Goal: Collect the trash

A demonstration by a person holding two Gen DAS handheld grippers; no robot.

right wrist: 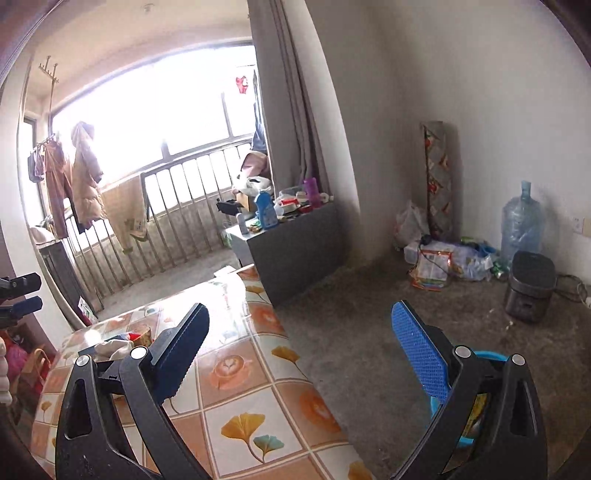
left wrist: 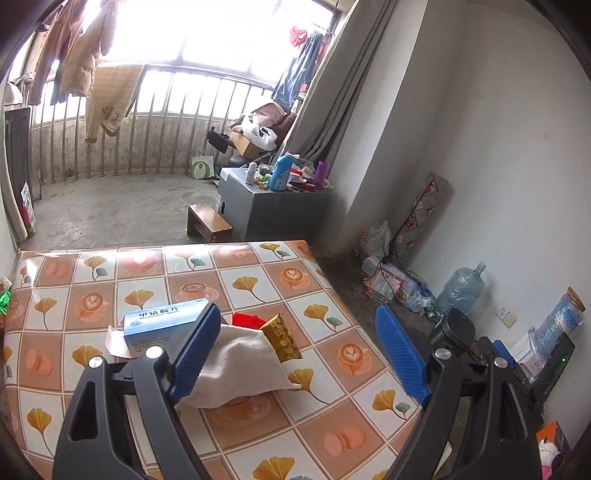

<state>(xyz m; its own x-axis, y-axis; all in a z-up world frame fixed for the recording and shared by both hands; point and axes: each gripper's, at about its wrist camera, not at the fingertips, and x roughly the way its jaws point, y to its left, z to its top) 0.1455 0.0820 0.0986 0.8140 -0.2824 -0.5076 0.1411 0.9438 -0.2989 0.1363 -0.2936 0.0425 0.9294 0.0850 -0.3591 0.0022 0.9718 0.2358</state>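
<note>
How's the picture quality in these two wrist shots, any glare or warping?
Left wrist view: the balcony window is blown out white, railing bars bow from fisheye, and the table stays sharp. Right wrist view: the same window glares, with a washed-out sheen on the table's far corner.

You face a bright balcony window [left wrist: 207,33] at upper left, washed out by daylight, with a metal railing [left wrist: 122,122] below it. A grey curtain [left wrist: 340,88] hangs at upper centre beside the white wall [left wrist: 498,110]. The bare concrete floor [right wrist: 369,314] fills the lower right; a grey cabinet [left wrist: 273,210] stands mid-frame.
</note>
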